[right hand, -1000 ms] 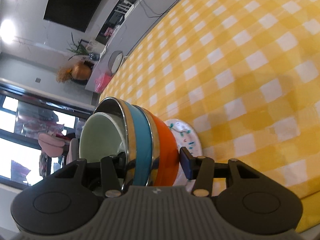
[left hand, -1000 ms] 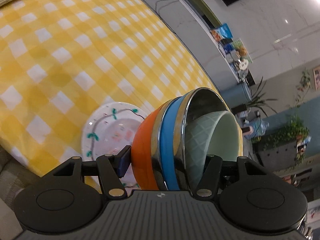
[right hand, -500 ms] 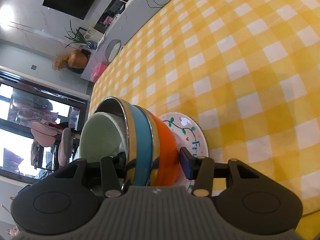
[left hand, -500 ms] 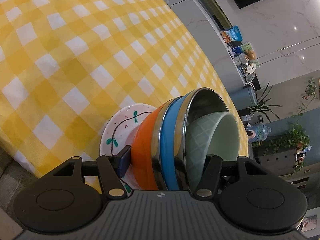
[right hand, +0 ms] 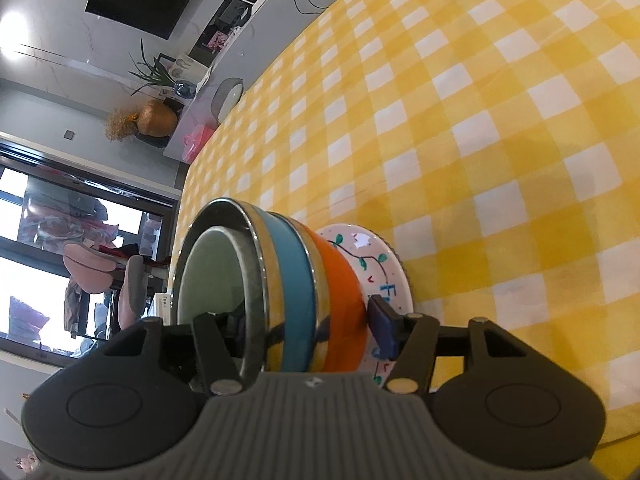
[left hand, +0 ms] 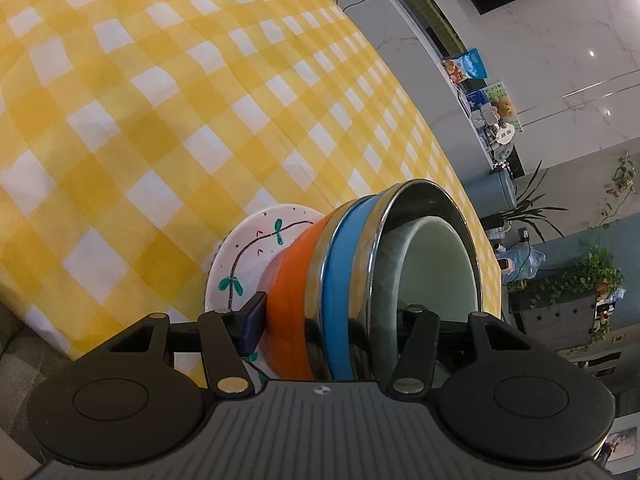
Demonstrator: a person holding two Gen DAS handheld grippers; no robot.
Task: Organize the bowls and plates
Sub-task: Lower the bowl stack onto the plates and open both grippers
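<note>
A nested stack of bowls fills both wrist views: an orange steel bowl outside, a blue steel bowl in it, a pale green ceramic bowl innermost. My left gripper is shut on one side of the stack, one finger outside the orange bowl, the other inside the green bowl. My right gripper is shut on the opposite side of the bowl stack the same way. The stack sits at or just above a white painted plate, which also shows in the right wrist view; contact cannot be told.
The plate lies near the front edge of a table with a yellow-and-white checked cloth. A long grey counter with small items runs behind the table. Plants, a chair and windows stand beyond the table's ends.
Both grippers have carried the bowl stack over the painted plate and lower toward it. The plate now sits directly under the stack. The grips have not changed.
</note>
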